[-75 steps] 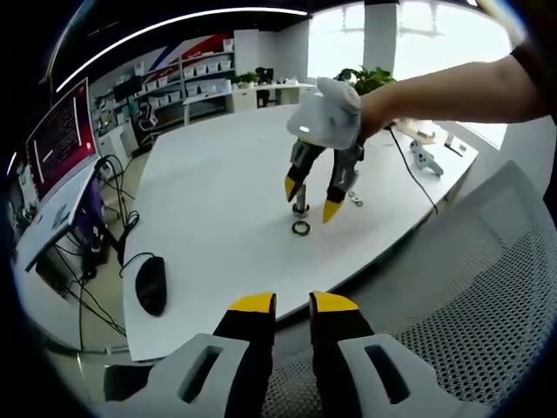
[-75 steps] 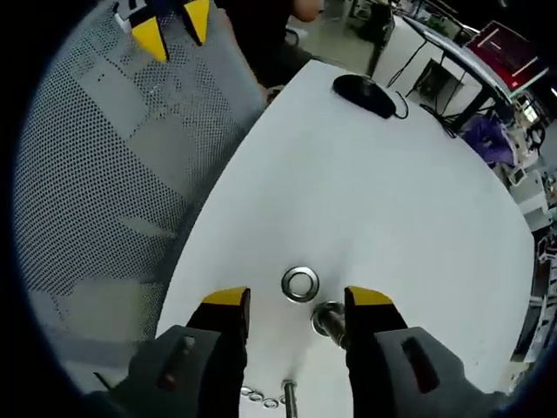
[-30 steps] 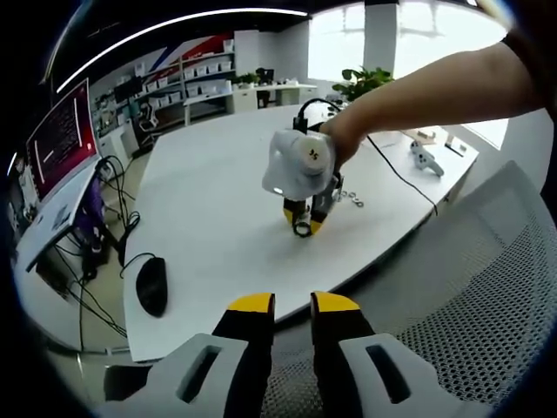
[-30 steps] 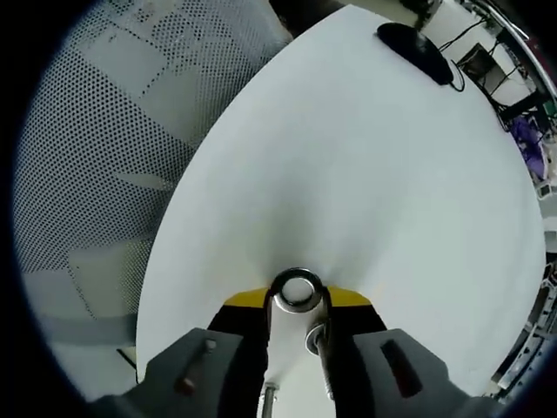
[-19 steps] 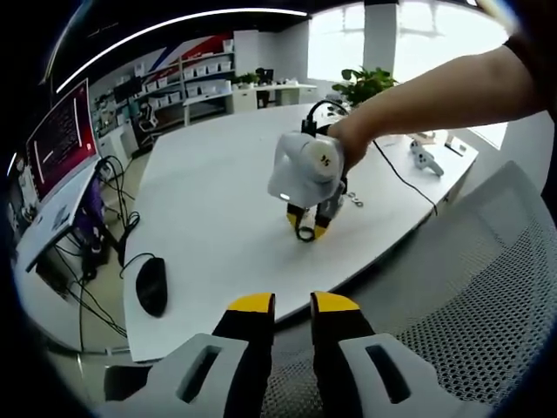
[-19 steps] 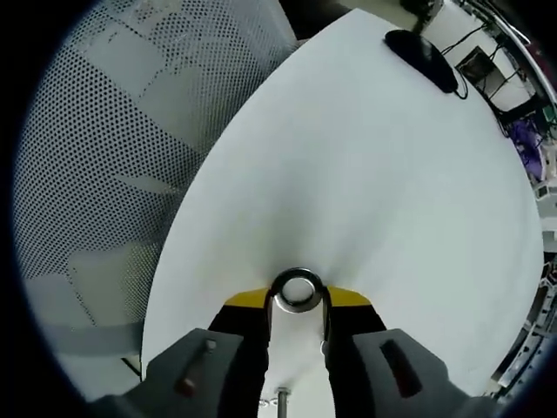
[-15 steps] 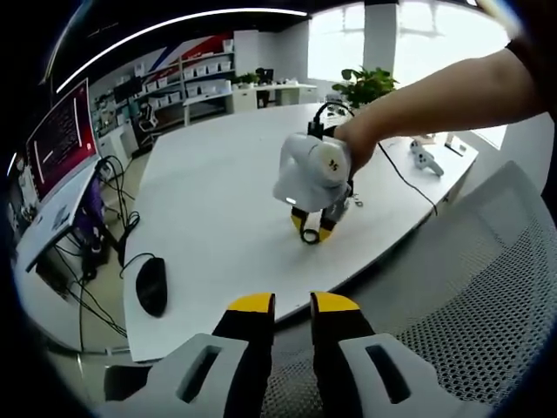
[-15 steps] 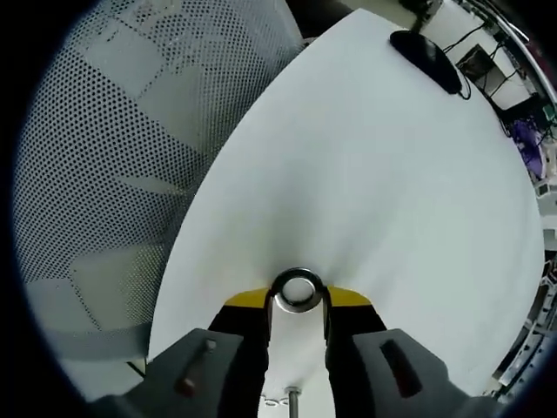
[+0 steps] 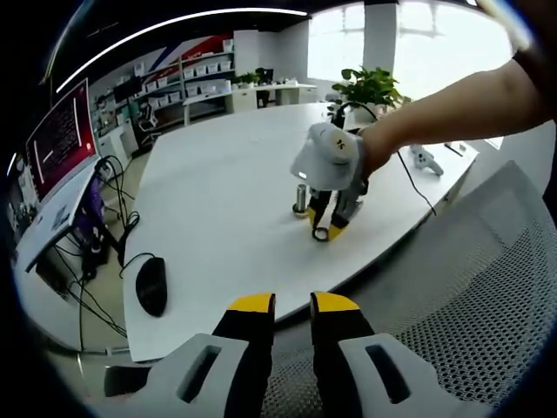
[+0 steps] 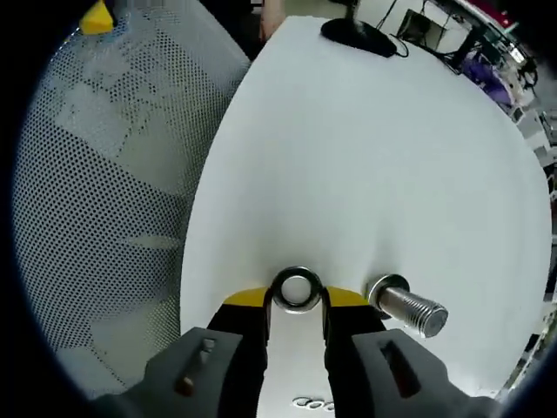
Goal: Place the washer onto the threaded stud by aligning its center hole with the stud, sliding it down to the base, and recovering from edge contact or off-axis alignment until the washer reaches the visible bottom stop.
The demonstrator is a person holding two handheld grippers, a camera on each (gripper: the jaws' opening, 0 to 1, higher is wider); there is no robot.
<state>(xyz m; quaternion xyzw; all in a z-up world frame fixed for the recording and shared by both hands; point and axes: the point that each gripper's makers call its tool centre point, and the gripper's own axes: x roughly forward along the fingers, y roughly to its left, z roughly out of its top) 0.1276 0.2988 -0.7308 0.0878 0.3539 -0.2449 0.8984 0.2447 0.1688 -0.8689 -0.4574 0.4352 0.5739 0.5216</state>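
The right gripper (image 10: 296, 298) has its yellow-tipped jaws closed on the washer (image 10: 296, 290), pinching the ring by its rim so that the center hole faces the camera in the right gripper view. The washer is held off the white surface (image 10: 374, 165), near that surface's edge that borders the grey mesh chair (image 10: 104, 174). The threaded stud (image 10: 407, 310) stands just beside the washer, apart from it, its threaded end pointing away from the surface and its wider base collar resting on the surface; the washer is not on it. A few spare washers (image 10: 311, 403) lie on the surface between the jaws' bodies, at the bottom of the same view.

In the left gripper view the right gripper (image 9: 326, 232) hangs from a person's arm (image 9: 452, 104) over the surface, tips angled down, with the washer (image 9: 320, 233) a dark ring at the jaw tips and the stud (image 9: 301, 198) upright just beside them, closer to the middle of the surface. A black computer mouse (image 9: 151, 285) sits near the surface's edge, well apart from the stud.

The left gripper (image 9: 292, 304) holds nothing; its jaws stand nearly together, a narrow gap between the yellow tips, off the surface's edge and above the chair's mesh (image 9: 487, 296).
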